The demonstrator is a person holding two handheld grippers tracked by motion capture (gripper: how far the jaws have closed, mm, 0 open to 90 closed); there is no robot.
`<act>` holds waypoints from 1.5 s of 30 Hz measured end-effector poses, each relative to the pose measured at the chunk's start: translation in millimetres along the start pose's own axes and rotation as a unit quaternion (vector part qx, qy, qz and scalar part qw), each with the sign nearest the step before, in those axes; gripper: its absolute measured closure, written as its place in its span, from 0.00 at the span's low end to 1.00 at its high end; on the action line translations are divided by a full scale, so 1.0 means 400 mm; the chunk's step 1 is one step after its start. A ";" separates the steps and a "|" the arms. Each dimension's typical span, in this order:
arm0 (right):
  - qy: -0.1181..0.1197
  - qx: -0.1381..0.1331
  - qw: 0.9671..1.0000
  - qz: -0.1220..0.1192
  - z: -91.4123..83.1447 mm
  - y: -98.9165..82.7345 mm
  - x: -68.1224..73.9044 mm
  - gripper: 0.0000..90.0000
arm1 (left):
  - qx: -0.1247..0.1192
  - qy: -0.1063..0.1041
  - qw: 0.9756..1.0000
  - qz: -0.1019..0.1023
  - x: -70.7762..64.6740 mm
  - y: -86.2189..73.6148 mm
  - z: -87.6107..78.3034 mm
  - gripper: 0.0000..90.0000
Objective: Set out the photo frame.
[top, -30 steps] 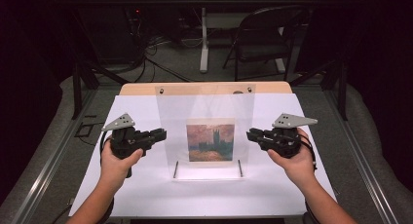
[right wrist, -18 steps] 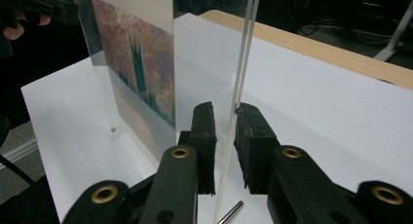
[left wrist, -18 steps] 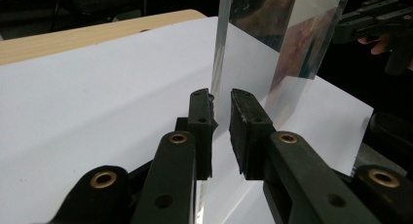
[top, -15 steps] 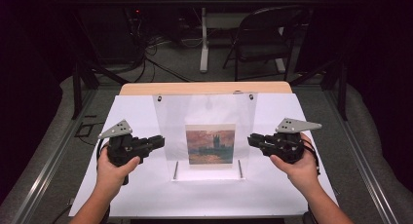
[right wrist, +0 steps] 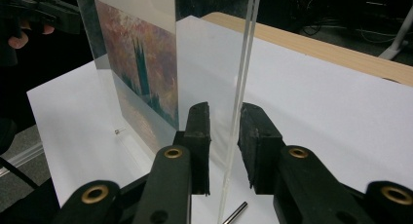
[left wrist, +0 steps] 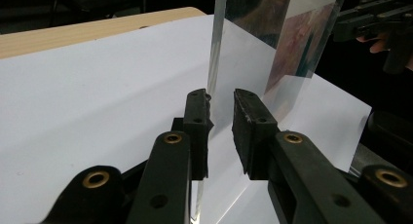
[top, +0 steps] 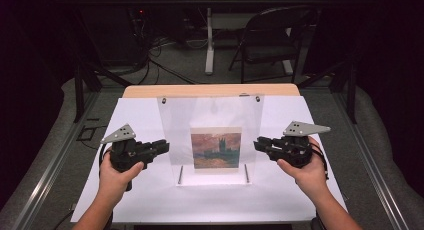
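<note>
A clear acrylic panel point(top: 210, 115) stands upright on the white table sheet point(top: 150, 200), with a painted print of towers at sunset point(top: 216, 147) in its lower half. My left gripper point(top: 165, 146) is at the panel's left edge and my right gripper point(top: 257, 142) at its right edge. In the left gripper view the edge of the panel point(left wrist: 243, 53) runs between the jaws point(left wrist: 221, 95), close to one pad, with a gap to the other. In the right gripper view the panel's edge point(right wrist: 209, 63) has daylight on both sides point(right wrist: 224, 109). Both pairs of jaws have just been opening.
Two short metal pins point(top: 180, 174) point(top: 246, 172) lie at the panel's foot; one pin point(right wrist: 236, 214) lies just below my right jaws. The wooden table edge point(top: 210, 91) runs behind the sheet. A folding chair point(top: 270, 35) and cables are on the floor beyond.
Both hands have sunk slightly with the panel, which now rests on the sheet. The jaws on each side have loosened from its edges.
</note>
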State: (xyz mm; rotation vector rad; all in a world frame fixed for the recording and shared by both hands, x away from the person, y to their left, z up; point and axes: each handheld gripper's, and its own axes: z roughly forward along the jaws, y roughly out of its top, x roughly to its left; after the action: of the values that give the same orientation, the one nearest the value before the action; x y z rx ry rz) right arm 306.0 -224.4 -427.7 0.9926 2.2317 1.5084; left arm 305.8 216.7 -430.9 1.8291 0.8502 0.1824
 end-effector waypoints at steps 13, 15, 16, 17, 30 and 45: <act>-0.039 -0.014 0.999 0.013 -0.037 -0.052 -0.019 0.73 | -0.025 0.051 0.998 -0.032 0.036 -0.065 -0.042 0.69; -0.052 -0.009 0.998 0.016 -0.036 -0.070 -0.024 0.71 | -0.024 0.060 0.997 -0.035 0.040 -0.074 -0.041 0.67; -0.053 -0.008 0.998 0.020 -0.033 -0.080 -0.027 0.70 | -0.024 0.078 0.996 -0.038 0.048 -0.093 -0.039 0.66; -0.053 -0.008 0.998 0.020 -0.033 -0.080 -0.027 0.70 | -0.024 0.078 0.996 -0.038 0.048 -0.093 -0.039 0.65; -0.135 0.022 0.990 0.022 0.007 -0.200 -0.065 0.60 | -0.024 0.150 0.985 -0.075 0.099 -0.219 -0.003 0.56; -0.141 0.055 0.987 0.054 0.063 -0.282 -0.095 0.44 | 0.016 0.183 0.981 -0.066 0.117 -0.272 0.037 0.49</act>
State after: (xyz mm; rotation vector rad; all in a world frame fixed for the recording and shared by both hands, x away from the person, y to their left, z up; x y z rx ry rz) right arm 304.3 -257.0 -544.9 1.2905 2.1063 1.2056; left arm 297.0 255.1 -543.6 1.7891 1.2331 0.4329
